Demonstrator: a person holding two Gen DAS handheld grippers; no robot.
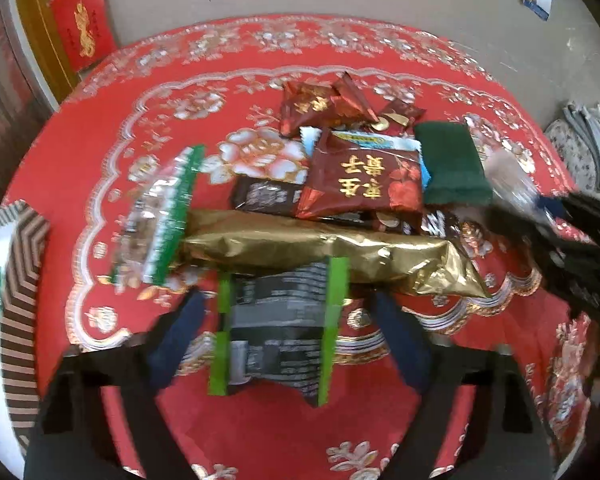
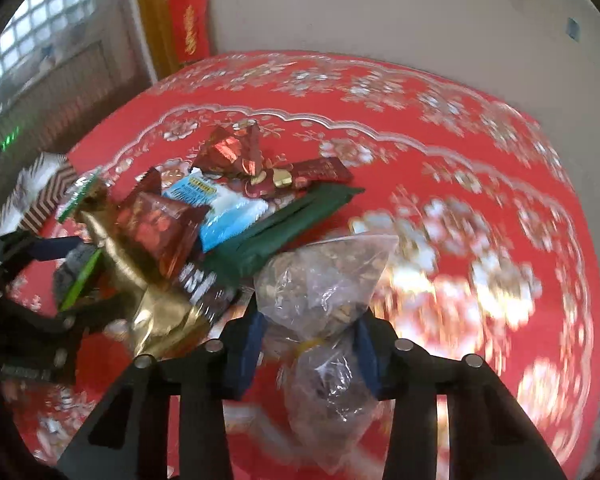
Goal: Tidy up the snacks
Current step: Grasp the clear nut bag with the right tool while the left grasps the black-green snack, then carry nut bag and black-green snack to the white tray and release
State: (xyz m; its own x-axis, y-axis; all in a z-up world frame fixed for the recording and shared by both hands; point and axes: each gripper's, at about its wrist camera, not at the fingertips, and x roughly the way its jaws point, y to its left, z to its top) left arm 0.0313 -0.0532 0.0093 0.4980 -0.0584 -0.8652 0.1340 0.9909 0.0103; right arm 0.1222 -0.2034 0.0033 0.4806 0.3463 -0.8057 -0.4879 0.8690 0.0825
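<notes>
A black packet with green edges (image 1: 276, 320) lies on the red cloth between the blue pads of my left gripper (image 1: 288, 300). The jaws stand open, with a gap on each side of the packet. Behind it lies a pile: a long gold packet (image 1: 320, 252), a dark red packet with gold characters (image 1: 364, 184), a dark green packet (image 1: 448, 164), a light blue packet (image 2: 228, 216) and small red packets (image 1: 320, 108). My right gripper (image 2: 310, 320) is shut on a clear bag of brown pieces (image 2: 324, 280), pinching it at its narrow middle. In the left wrist view the right gripper (image 1: 560, 216) is a blur at the right.
A round table under a red floral cloth (image 1: 260, 420) stands close to a beige wall. A clear packet with a green edge (image 1: 160, 216) lies left of the pile. A brown-and-white striped box (image 1: 20, 280) stands at the table's left edge. Grey patterned items (image 1: 580, 140) sit off the right edge.
</notes>
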